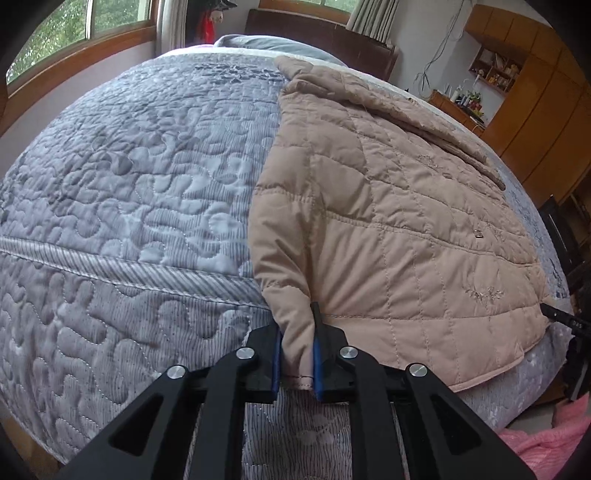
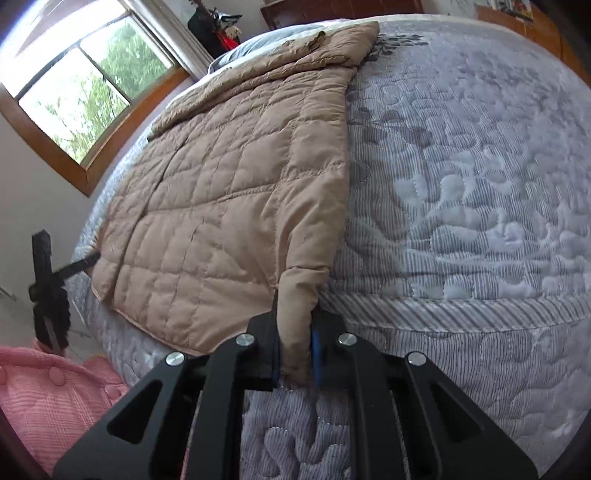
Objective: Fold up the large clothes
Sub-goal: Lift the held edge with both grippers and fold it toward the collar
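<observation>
A large beige quilted coat [image 1: 388,221] lies spread flat on the bed, collar toward the headboard. My left gripper [image 1: 297,354] is shut on its near left hem corner at the bed's front edge. In the right wrist view the same coat [image 2: 229,192] stretches away to the upper left. My right gripper [image 2: 295,350] is shut on its near right hem corner. Each gripper shows in the other's view: the right one [image 1: 565,321] at the far right, the left one [image 2: 48,280] at the far left.
The bed carries a grey-lilac quilted bedspread [image 1: 129,184] that hangs over the front edge [image 2: 461,306]. A pink garment [image 2: 48,391] lies low beside the bed. A dark wooden headboard [image 1: 317,33], windows [image 2: 85,85] and wooden cabinets [image 1: 535,110] stand around.
</observation>
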The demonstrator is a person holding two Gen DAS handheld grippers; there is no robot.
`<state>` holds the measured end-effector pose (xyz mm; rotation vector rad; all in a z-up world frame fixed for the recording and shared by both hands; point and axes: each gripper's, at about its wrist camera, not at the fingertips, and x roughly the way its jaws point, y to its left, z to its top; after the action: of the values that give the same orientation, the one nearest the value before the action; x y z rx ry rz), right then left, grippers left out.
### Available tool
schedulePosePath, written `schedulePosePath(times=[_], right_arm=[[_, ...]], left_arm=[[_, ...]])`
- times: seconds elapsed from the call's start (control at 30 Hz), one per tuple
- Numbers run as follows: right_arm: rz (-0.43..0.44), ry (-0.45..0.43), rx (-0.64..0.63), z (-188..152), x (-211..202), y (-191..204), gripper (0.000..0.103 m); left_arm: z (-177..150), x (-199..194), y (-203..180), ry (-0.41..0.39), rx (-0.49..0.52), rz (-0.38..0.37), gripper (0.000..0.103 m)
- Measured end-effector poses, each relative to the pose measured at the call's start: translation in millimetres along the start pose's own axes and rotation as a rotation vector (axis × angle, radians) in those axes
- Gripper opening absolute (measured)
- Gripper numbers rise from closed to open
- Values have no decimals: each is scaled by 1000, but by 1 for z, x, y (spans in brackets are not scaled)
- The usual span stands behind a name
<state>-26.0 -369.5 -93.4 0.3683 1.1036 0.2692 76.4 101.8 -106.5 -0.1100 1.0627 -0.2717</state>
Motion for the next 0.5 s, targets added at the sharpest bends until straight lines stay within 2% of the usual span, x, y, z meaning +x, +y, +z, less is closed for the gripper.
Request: schedulePosePath(times=[0.17, 0.23, 0.37, 0.5], right_arm=[[-4, -25, 12, 6, -4, -4, 10], [-5, -44, 12, -1, -12, 3, 10], [11, -114, -25, 13, -41, 16, 9], [-18, -157, -88, 33, -61, 30, 9]], left_arm=[[5, -5, -1, -10, -9, -3, 12], [12, -15, -3, -38, 9, -8, 12], [31, -45, -12, -125, 47, -56, 12], [56, -66, -22, -193, 70, -77, 12]])
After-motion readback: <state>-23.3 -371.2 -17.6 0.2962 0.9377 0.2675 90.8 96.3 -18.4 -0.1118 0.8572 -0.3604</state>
